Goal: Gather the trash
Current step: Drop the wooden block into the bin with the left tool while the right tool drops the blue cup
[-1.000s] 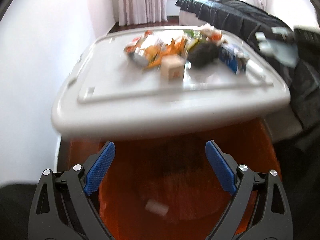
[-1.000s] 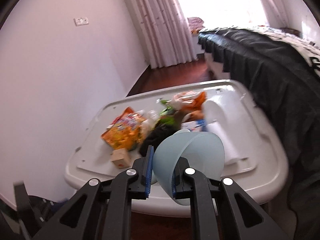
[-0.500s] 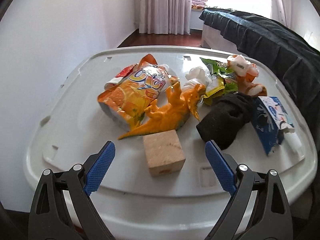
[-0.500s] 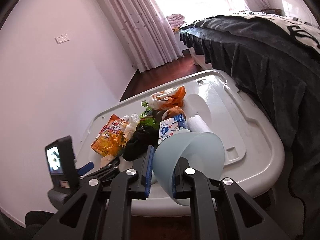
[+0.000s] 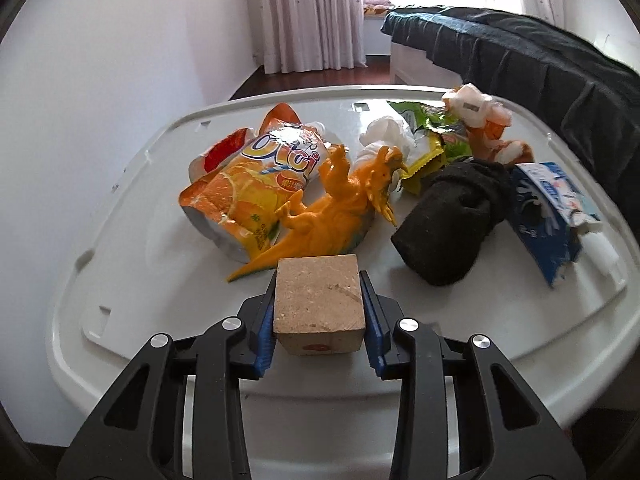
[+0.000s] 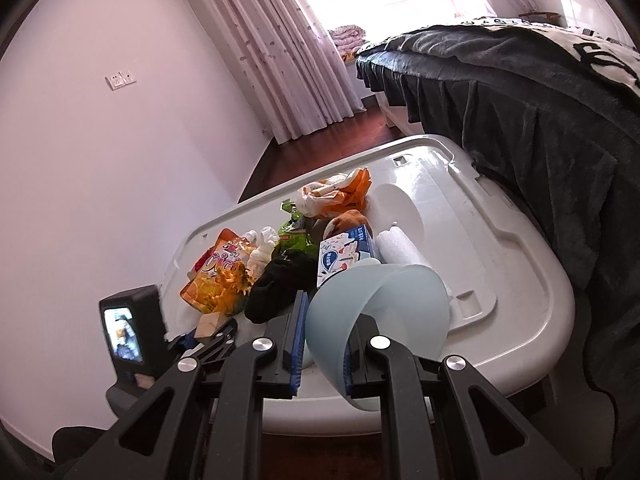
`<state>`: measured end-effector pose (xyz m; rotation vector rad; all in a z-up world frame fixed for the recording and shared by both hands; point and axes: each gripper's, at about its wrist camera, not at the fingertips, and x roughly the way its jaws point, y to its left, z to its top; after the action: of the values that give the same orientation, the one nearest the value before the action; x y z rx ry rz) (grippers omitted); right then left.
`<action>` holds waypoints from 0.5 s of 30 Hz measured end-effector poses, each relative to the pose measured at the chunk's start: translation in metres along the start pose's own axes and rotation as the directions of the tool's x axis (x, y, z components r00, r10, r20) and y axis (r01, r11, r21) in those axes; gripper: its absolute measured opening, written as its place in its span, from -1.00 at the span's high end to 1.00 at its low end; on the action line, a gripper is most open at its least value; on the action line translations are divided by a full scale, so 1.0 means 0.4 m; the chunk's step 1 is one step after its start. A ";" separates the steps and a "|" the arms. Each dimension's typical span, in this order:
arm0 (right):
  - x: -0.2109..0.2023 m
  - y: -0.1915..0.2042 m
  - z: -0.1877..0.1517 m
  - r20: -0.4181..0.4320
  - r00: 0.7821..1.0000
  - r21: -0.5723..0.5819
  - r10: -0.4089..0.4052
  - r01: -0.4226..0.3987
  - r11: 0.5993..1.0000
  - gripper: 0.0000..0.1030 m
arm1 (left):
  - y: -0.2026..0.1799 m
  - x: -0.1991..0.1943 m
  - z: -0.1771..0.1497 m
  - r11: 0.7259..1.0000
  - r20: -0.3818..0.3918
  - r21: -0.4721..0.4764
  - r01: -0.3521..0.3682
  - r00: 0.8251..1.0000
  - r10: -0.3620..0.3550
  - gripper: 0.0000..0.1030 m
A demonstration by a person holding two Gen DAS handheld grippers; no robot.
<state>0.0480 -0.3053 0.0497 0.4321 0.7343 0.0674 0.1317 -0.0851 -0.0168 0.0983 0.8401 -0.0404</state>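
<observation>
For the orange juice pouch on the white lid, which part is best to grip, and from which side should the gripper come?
Probably the orange juice pouch is best gripped at its near-left bottom edge, coming from the left, over the bare white lid. That flat, thin edge fits between the fingers, while the orange dinosaur lies against the pouch's right side.

The left gripper (image 5: 319, 312), open before, has apparently closed on the wooden block (image 5: 319, 304)

wooden block (image 5: 319, 304): 1
toy dinosaur (image 5: 340, 208): 1
black sock (image 5: 452, 216): 1
orange juice pouch (image 5: 248, 188): 1
blue carton (image 5: 544, 208): 1
green wrapper (image 5: 428, 140): 1
</observation>
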 end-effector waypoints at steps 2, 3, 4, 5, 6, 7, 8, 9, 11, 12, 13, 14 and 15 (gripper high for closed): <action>0.002 0.006 0.002 0.002 1.000 -0.006 0.001 -0.001 1.000 0.72 | 0.013 -0.030 -0.003 1.000 0.009 -0.003 0.020 1.000 -0.020 0.32; 0.003 0.010 0.002 0.003 1.000 -0.012 0.003 -0.003 1.000 0.72 | 0.025 -0.054 -0.004 0.999 0.017 -0.003 0.036 0.999 -0.036 0.32; 0.004 0.016 0.001 0.003 1.000 -0.019 0.005 -0.005 1.000 0.72 | 0.035 -0.075 -0.003 0.999 0.023 -0.003 0.046 0.999 -0.046 0.32; 0.004 0.025 -0.002 0.005 1.000 -0.029 0.008 -0.008 1.000 0.72 | 0.049 -0.103 -0.004 0.998 0.032 -0.003 0.061 0.998 -0.061 0.32; 0.005 0.033 -0.004 0.007 1.000 -0.039 0.011 -0.011 0.999 0.72 | 0.056 -0.124 -0.004 0.997 0.039 -0.004 0.072 0.997 -0.072 0.32; 0.006 0.040 -0.006 0.009 1.000 -0.047 0.013 -0.013 0.999 0.72 | 0.070 -0.149 -0.006 0.997 0.048 -0.006 0.083 0.995 -0.083 0.32; 0.005 0.050 -0.009 0.015 1.000 -0.061 0.016 -0.015 0.998 0.72 | 0.082 -0.177 -0.009 0.996 0.056 -0.004 0.088 0.995 -0.087 0.32; 0.003 0.057 -0.012 0.019 1.000 -0.072 0.017 -0.016 0.997 0.72 | 0.091 -0.199 -0.014 0.996 0.063 -0.002 0.091 0.994 -0.091 0.32; -0.003 0.075 -0.021 0.028 0.999 -0.102 0.027 -0.024 0.994 0.72 | 0.106 -0.239 -0.022 0.995 0.076 0.006 0.100 0.992 -0.101 0.32; -0.007 0.084 -0.028 0.028 0.999 -0.118 0.036 -0.032 0.992 0.72 | 0.114 -0.270 -0.034 0.995 0.084 0.015 0.099 0.991 -0.100 0.32; -0.009 0.089 -0.032 0.024 0.999 -0.128 0.042 -0.038 0.991 0.72 | 0.119 -0.286 -0.042 0.995 0.087 0.021 0.101 0.991 -0.103 0.32; -0.014 0.099 -0.041 0.015 0.999 -0.146 0.049 -0.046 0.988 0.72 | 0.126 -0.311 -0.059 0.994 0.087 0.033 0.102 0.991 -0.104 0.32; -0.019 0.106 -0.050 0.004 0.998 -0.160 0.056 -0.054 0.986 0.72 | 0.125 -0.327 -0.072 0.995 0.082 0.043 0.094 0.992 -0.098 0.32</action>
<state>0.0328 -0.2611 0.0587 0.2992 0.7025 0.1748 0.0267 -0.0330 0.0650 0.0923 0.7594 -0.1506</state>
